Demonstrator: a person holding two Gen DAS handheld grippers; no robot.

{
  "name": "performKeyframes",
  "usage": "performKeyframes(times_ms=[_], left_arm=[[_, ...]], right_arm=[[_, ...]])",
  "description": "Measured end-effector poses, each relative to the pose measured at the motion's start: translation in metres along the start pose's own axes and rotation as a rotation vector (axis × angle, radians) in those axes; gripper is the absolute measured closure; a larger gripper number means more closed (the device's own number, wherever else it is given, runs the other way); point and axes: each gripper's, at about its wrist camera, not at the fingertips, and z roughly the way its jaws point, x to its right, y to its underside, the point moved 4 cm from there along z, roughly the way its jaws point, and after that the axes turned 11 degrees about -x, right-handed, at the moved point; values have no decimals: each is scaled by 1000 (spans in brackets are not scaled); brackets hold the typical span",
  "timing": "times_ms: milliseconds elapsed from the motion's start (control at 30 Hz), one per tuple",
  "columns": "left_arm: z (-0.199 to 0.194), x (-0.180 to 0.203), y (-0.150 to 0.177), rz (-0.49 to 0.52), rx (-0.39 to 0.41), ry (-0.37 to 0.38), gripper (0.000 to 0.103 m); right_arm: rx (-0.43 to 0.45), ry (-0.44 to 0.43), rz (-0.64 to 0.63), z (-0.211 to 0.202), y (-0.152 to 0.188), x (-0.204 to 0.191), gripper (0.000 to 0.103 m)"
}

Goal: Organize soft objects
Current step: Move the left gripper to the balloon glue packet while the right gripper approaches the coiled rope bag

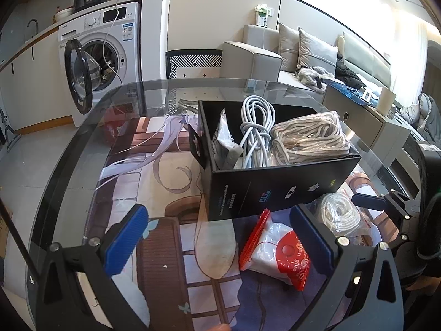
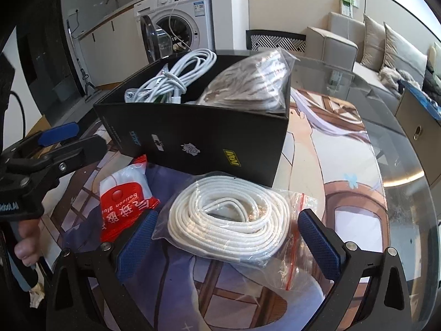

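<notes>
A black box [image 1: 275, 182] [image 2: 198, 135] stands on the glass table and holds a white cable bundle [image 1: 256, 127] [image 2: 176, 71], a bagged beige rope [image 1: 311, 135] [image 2: 248, 82] and a grey packet [image 1: 223, 138]. In front of it lie a red-and-white bag [image 1: 278, 251] [image 2: 124, 195] and a bagged white cord coil [image 1: 341, 215] [image 2: 231, 220]. My left gripper [image 1: 220, 245] is open, with the red-and-white bag between its fingers near the right one. My right gripper [image 2: 228, 245] is open around the cord coil; it shows in the left wrist view [image 1: 386, 207]. The left gripper shows at the left of the right wrist view [image 2: 55, 140].
A printed mat [image 1: 165, 193] [image 2: 344, 193] covers the glass table [image 1: 82, 143] [image 2: 408, 182]. A washing machine [image 1: 102, 55] with its door open stands behind on the left. A sofa [image 1: 303, 58] and a low cabinet [image 1: 372, 127] are on the right.
</notes>
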Motion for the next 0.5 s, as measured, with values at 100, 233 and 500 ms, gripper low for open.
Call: performKeyframes(times_ms=[100,233,500], left_arm=[[1,1,0,5,-2,0,0],[3,2,1,14,-7,-1,0],[3,8,3,32,-14,-4,0]], right_arm=[[-5,4,14,2,-2,3,1],[-13,18,11,6,-6,5,1],[-14,27,13,6,-5,2,1]])
